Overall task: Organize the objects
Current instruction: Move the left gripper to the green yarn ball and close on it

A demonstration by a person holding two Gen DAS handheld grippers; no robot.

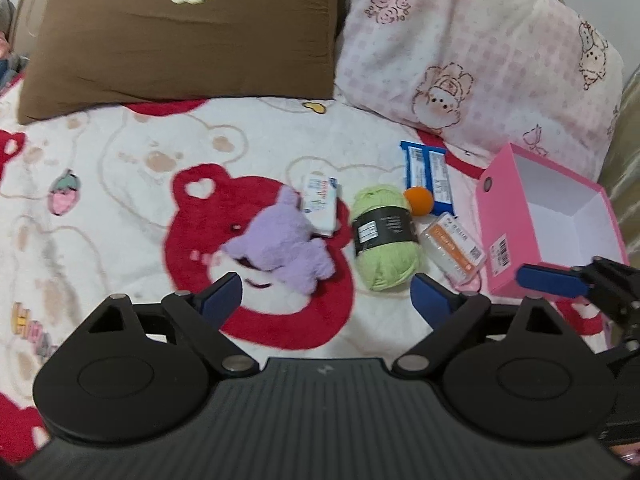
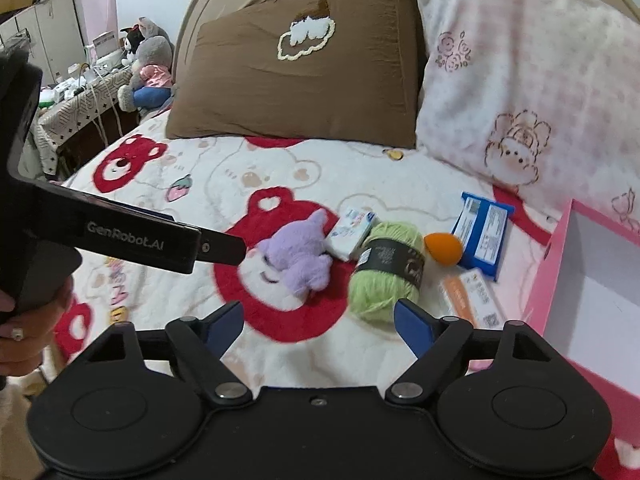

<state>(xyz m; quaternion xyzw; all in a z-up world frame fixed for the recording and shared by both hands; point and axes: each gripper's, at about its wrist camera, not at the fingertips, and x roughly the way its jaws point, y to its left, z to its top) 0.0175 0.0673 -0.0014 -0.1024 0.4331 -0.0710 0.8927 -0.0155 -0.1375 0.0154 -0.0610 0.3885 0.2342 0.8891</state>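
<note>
Saw items clustered mid-blanket: purple plush, white carton touching its far side, green yarn just right of plush, orange ball beside yarn, blue packet behind ball, clear orange-label pack between yarn and pink box. Box sat open at right, by pink pillow; brown pillow to left. My left gripper hovered near plush and yarn, fingers spread, holding nothing. Right gripper same, spread wide, nothing held.

We note fuzzy fleece blanket, fluffy purple plush toy, soft green yarn – glossy pink cardboard box, matt black plastic grippers – left gripper.
</note>
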